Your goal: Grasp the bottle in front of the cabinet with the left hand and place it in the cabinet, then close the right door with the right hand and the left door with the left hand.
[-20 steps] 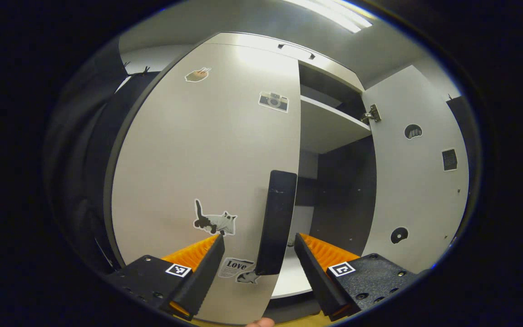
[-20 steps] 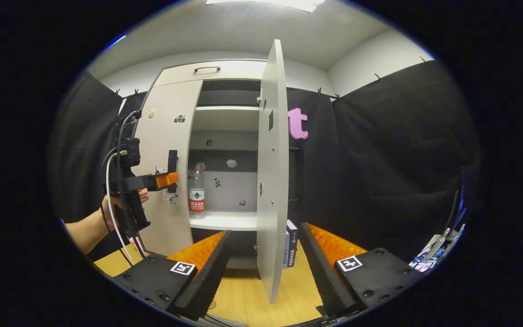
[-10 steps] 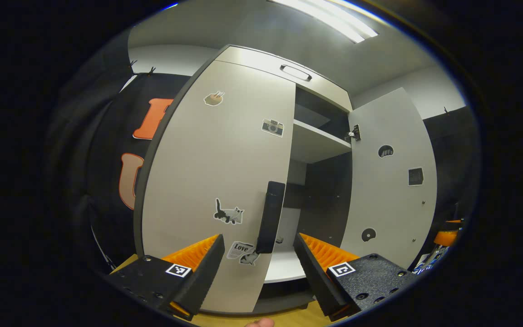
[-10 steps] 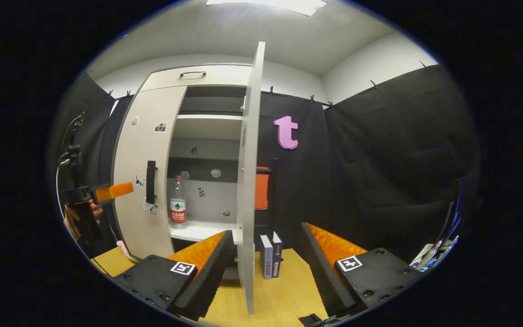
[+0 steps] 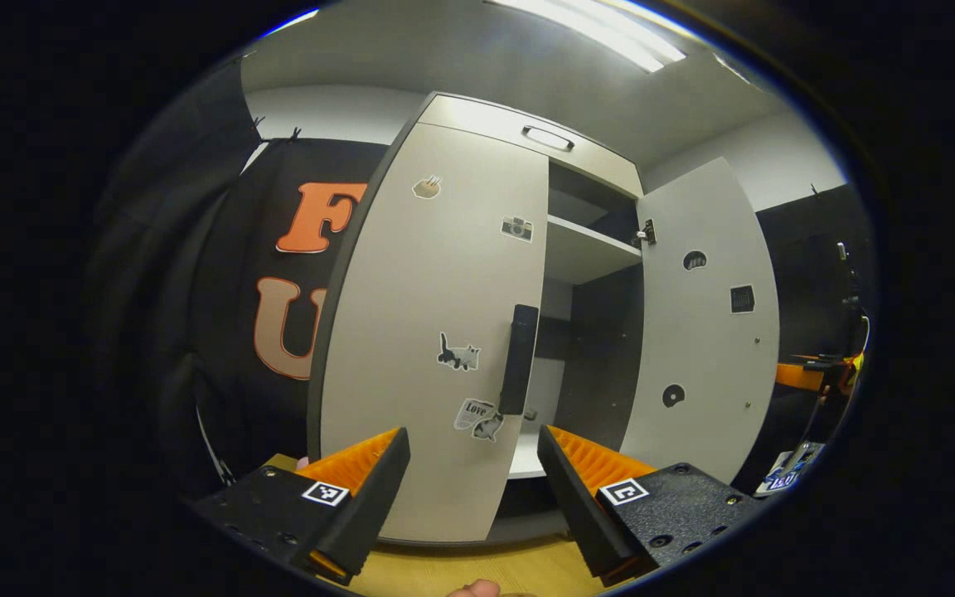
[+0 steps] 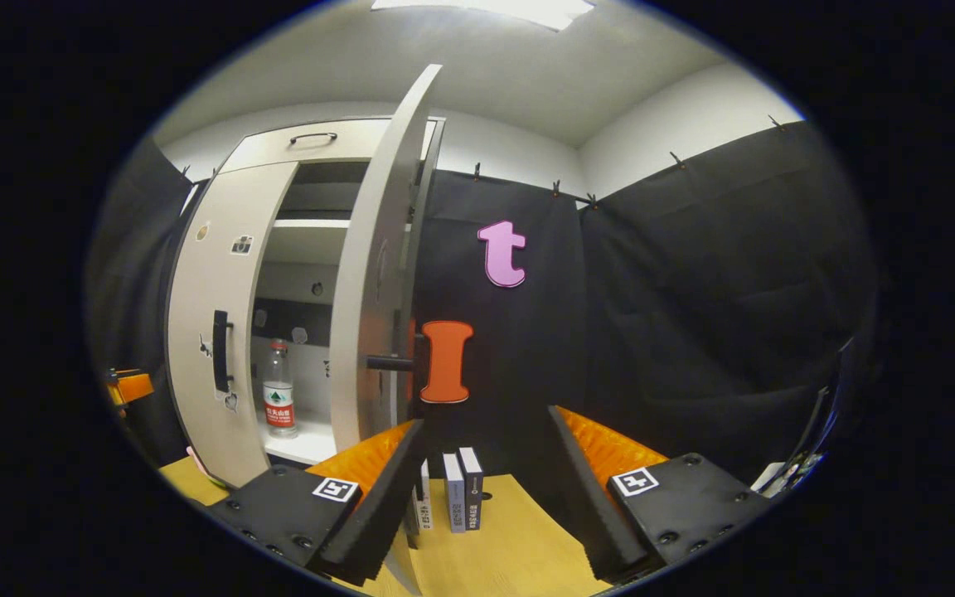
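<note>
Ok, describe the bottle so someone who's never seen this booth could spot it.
Find the tall pale cabinet with two doors. Between them, on the white lower shelf, stands the bottle: clear plastic, upright, with a red label, unlike the flat boxes standing on the wooden table outside.

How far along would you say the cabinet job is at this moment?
Done: the bottle stands on the cabinet's lower shelf. In hand: nothing; the right gripper and left gripper are open and empty. Left: the right door stands wide open, and the left door looks close to shut.
</note>
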Available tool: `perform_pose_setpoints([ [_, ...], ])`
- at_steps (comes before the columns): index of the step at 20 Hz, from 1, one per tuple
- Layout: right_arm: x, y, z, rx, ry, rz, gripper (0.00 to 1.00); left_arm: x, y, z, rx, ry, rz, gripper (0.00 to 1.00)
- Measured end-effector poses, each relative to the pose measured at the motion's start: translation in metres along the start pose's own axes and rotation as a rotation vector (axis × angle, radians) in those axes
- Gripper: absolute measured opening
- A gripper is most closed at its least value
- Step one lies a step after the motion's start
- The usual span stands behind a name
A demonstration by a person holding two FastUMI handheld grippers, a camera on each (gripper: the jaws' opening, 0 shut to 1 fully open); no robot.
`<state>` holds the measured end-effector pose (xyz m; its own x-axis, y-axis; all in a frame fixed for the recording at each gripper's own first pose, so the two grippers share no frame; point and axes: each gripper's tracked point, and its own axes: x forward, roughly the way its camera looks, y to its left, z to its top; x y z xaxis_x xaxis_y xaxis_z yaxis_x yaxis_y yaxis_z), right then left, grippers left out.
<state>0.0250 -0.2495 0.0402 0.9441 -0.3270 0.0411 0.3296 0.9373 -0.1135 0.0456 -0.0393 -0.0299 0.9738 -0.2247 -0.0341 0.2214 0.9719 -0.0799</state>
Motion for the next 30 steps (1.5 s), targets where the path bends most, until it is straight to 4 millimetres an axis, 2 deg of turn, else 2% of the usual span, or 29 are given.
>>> perform_pose_setpoints([
  [4, 0.016, -0.018, 0.0, 0.036, 0.016, -0.016, 0.97, -0.013, -0.01, -0.019, -0.052, 0.063, -0.017, 0.95],
  [11, 0.038, 0.0, -0.013, 0.065, 0.048, 0.043, 0.97, -0.026, 0.007, -0.019, -0.04, 0.067, 0.039, 0.95],
  [12, 0.036, 0.0, -0.012, 0.072, 0.043, 0.044, 0.94, -0.028, 0.009, -0.02, -0.035, 0.066, 0.045, 0.95],
  [13, 0.037, 0.002, -0.013, 0.083, 0.045, 0.049, 0.87, -0.029, 0.011, -0.02, -0.033, 0.065, 0.05, 0.95],
  [14, 0.035, 0.004, -0.014, 0.093, 0.044, 0.055, 0.94, -0.029, 0.013, -0.02, -0.034, 0.064, 0.055, 0.95],
  [19, 0.029, 0.015, -0.014, 0.088, 0.044, 0.049, 0.94, -0.028, 0.02, -0.021, -0.038, 0.064, 0.067, 0.95],
  [22, 0.023, 0.037, -0.014, 0.097, 0.049, 0.08, 0.95, -0.026, 0.021, -0.022, -0.04, 0.064, 0.059, 0.95],
  [25, 0.015, 0.069, -0.021, 0.081, 0.084, 0.138, 0.95, -0.026, 0.024, -0.022, -0.039, 0.063, 0.061, 0.95],
  [30, 0.011, 0.122, -0.019, 0.081, 0.079, 0.229, 0.95, -0.028, 0.032, -0.02, -0.033, 0.057, 0.08, 0.95],
])
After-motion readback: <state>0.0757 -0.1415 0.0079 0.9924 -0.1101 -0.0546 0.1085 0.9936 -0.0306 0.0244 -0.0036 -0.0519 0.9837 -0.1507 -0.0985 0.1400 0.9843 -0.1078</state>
